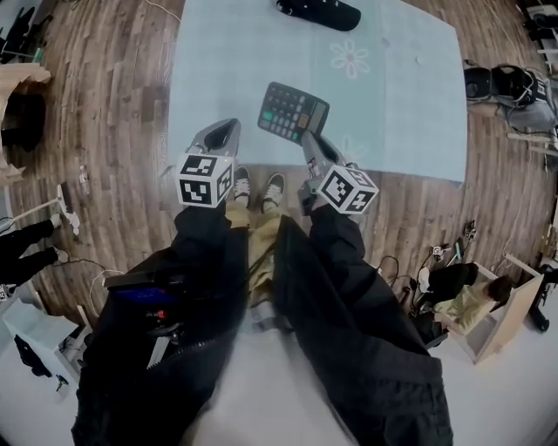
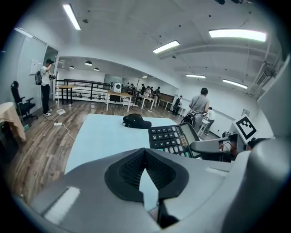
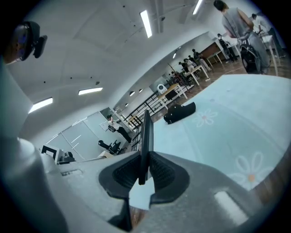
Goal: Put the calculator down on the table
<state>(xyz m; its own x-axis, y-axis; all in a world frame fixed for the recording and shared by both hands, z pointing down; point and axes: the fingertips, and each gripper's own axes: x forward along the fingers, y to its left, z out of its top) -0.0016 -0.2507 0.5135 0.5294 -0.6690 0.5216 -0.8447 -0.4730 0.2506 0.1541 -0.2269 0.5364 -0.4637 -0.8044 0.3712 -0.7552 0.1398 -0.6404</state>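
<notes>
**Calculator held over the near edge of the worktop**

The worktop (image 1: pixel 218 78) is wide and flat, with a pale blue cloth that has white flowers on it. Under and around it is a brown wooden floor (image 1: pixel 113 113). The room is big and bright, with long lights on the white ceiling. People, desks and a dark railing show far off at the back.

The dark grey flat calculator (image 1: pixel 292 111) with rows of buttons is in the right tool (image 1: pixel 311 141). This tool is closed on the calculator's near edge, with a black pad pressing on each side. In the right gripper view the calculator (image 3: pixel 145 136) stands thin and straight between the pads. From the head view it hangs tilted over the near part of the worktop, close to the edge. I cannot tell if it touches the cloth.

The left tool (image 1: pixel 228 131) is just to the left of the calculator, a little apart from it. Its two pads meet at the tips and it has nothing in it.

A black cap (image 1: pixel 318 12) lies at the far end of the worktop, well apart from the calculator.
</notes>
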